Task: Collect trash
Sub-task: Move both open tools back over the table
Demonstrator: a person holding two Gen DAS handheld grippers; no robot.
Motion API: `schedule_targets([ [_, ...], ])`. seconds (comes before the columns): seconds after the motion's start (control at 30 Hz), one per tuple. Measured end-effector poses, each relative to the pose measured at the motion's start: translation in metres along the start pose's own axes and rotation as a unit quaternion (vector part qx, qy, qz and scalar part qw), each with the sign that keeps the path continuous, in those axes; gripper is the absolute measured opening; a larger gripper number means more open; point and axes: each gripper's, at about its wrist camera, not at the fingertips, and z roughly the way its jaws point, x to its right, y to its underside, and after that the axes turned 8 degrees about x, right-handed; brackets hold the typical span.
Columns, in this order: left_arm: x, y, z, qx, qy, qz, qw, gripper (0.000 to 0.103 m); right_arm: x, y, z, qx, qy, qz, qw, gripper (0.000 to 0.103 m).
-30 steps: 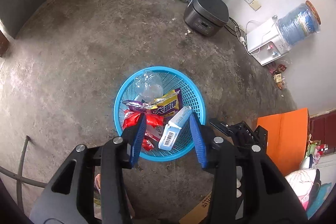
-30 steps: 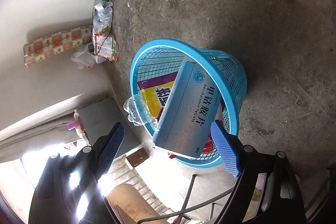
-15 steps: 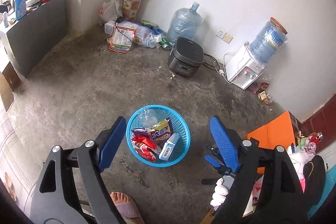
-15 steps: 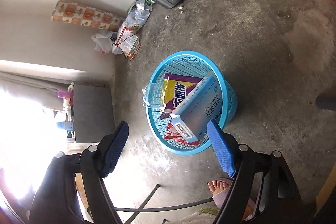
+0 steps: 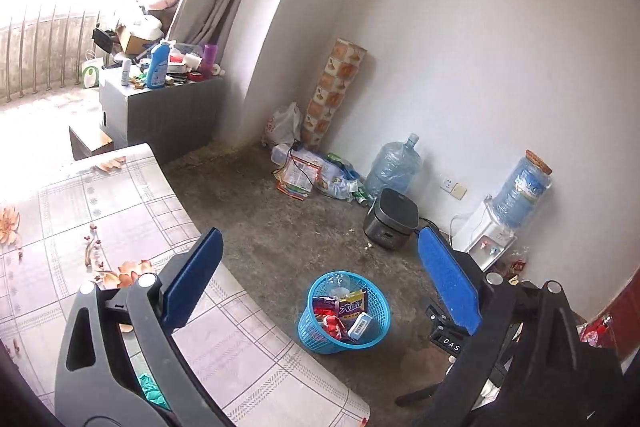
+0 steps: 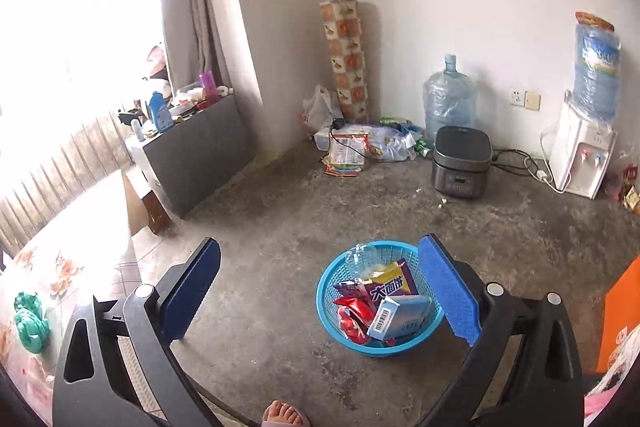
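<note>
trash (image 6: 384,301), with the boxed tablets now dropped in the blue basket (image 6: 332,281), lies well below and ahead of both claws, left claw (image 5: 316,279) and right claw (image 6: 320,285) raised, wide and empty, so i judge the next piece is the green scrap (image 6: 28,319) on the table (image 5: 80,195).

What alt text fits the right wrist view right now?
An open, empty right gripper hangs above a concrete floor, framing a blue basket that holds a medicine box, snack wrappers and a clear bottle. Behind it, a rice cooker and water dispenser stand by the white wall.
</note>
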Motion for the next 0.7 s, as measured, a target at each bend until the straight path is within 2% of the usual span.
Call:
schedule_targets([
  [0.23, -0.056, 0.015, -0.091, 0.028, -0.080, -0.012, 0.9963, 0.094, -0.056, -0.015, -0.049, 0.009, -0.100, -0.047, 0.994, 0.096],
  [0.33, -0.076, 0.031, -0.124, 0.026, -0.109, -0.018, 0.9935, 0.094, -0.072, -0.013, -0.061, -0.019, -0.167, -0.036, 0.985, 0.096],
  [0.43, -0.093, 0.049, -0.150, 0.023, -0.130, -0.034, 0.9906, 0.094, -0.088, -0.002, -0.066, -0.057, -0.230, -0.028, 0.971, 0.096],
  [0.5, -0.102, 0.061, -0.162, 0.018, -0.140, -0.041, 0.9891, 0.094, -0.102, 0.007, -0.069, -0.080, -0.252, -0.037, 0.964, 0.096],
  [0.7, -0.118, 0.100, -0.172, -0.015, -0.153, -0.049, 0.9869, 0.094, -0.140, 0.029, -0.074, -0.132, -0.297, -0.051, 0.944, 0.082],
])
